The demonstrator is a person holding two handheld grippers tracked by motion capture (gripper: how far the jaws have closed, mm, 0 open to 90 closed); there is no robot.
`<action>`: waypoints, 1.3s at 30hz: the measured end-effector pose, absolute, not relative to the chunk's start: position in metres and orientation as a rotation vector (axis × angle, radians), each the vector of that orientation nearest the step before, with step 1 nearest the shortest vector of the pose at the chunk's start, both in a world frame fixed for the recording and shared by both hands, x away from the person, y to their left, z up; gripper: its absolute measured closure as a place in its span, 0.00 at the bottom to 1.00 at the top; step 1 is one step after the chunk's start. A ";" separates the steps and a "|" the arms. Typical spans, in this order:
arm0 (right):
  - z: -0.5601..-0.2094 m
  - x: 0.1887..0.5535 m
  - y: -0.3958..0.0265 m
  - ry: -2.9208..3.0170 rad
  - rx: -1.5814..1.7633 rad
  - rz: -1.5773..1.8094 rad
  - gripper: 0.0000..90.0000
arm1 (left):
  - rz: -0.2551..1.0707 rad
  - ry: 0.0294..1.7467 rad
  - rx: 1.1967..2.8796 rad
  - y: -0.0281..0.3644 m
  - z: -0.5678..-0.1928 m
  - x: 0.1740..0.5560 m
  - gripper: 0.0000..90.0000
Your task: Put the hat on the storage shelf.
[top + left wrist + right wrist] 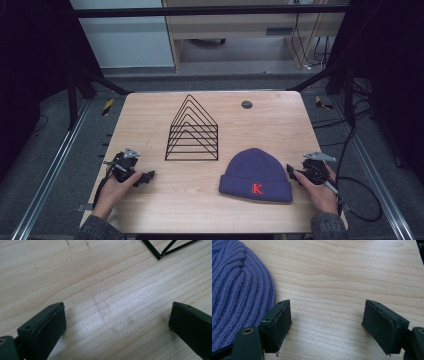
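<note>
A lab recording bay: a pale wooden table inside a black metal frame, loose black cables trailing across grey carpet.

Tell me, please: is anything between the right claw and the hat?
Nothing visible. The right claw stands open on bare table just beside the hat, with one jaw next to its edge.

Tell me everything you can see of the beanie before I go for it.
The beanie is dark purple rib-knit, dome-shaped, with a folded cuff bearing a red letter K. It lies flat on the wooden table, cuff toward the person, just right of the black wire rack and apart from it. The right gripper, jaws open, sits at its right edge.
</note>
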State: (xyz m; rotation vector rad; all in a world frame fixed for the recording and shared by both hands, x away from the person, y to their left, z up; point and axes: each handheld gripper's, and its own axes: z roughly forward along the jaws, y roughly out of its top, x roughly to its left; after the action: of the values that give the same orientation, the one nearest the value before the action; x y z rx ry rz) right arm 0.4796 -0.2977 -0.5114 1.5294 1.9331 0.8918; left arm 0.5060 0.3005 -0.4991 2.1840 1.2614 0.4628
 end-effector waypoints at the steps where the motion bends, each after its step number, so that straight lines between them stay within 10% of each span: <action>1: -0.511 0.480 -0.297 1.931 1.532 0.892 0.25 | 0.461 1.264 2.185 0.300 -0.499 0.506 0.00; 32: -0.454 0.513 -0.252 2.196 1.422 0.783 0.27 | 0.452 1.261 2.211 0.297 -0.498 0.505 0.00; 39: -0.445 0.537 -0.238 2.326 1.419 0.771 0.47 | 0.450 1.260 2.210 0.296 -0.498 0.504 0.00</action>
State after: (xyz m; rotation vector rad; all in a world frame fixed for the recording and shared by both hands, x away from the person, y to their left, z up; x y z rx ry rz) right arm 0.5367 -0.2381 -0.4446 1.4188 2.3256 0.7712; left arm 0.5043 0.2964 -0.4979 2.2096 1.2605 0.4498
